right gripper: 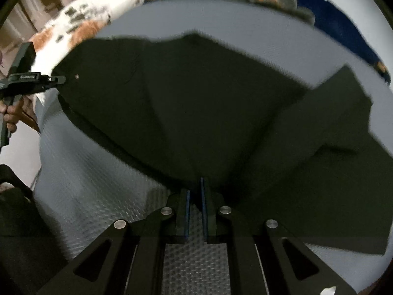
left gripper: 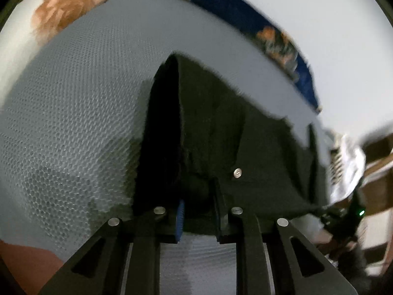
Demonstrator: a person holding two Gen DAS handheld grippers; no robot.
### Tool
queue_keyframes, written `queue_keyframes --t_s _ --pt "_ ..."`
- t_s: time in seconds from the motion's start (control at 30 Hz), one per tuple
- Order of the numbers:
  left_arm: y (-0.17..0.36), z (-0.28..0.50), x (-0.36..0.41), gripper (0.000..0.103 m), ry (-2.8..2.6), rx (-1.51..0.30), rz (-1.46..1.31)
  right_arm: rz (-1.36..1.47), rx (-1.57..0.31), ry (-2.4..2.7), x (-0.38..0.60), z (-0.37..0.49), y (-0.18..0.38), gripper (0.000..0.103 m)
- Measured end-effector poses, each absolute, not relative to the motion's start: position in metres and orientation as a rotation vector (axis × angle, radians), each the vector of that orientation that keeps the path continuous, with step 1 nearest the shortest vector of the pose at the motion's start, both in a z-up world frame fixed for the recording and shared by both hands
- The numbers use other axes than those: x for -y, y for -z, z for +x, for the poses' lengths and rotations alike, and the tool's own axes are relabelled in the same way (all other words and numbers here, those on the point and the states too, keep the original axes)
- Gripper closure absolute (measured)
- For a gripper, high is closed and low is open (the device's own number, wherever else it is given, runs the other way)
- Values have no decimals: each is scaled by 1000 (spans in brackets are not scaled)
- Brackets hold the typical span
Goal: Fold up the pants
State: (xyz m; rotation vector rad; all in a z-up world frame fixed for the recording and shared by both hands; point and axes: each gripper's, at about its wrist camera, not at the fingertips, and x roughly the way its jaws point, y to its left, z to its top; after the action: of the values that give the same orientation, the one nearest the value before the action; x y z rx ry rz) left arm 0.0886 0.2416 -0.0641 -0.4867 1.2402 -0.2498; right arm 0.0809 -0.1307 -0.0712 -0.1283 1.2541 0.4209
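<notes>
Dark green pants [right gripper: 208, 113] lie spread on a pale honeycomb-textured mat [right gripper: 81, 196], one leg folded across. The right gripper [right gripper: 195, 196] pinches the fabric's near edge, fingers clenched; the left gripper [left gripper: 199, 216] clamps the waistband near a metal button [left gripper: 237, 172]. Floral bedding [left gripper: 66, 2] borders the mat.

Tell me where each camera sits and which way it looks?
Left wrist view: sits on the left gripper, looking down along its fingers at the dark pants on the grey mat; no part of the person can be told for sure.
Right wrist view: sits on the right gripper, looking down at the spread pants; a hand shows at the left edge, holding the left gripper.
Both share the pants, the mat and the flowered bedding.
</notes>
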Motion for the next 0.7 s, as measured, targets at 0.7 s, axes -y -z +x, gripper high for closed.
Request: queue_keyframes --t_s 0.7 --pt "-8 50 -197 47 91 -953 76 38 -1280 -441 144 94 78 86"
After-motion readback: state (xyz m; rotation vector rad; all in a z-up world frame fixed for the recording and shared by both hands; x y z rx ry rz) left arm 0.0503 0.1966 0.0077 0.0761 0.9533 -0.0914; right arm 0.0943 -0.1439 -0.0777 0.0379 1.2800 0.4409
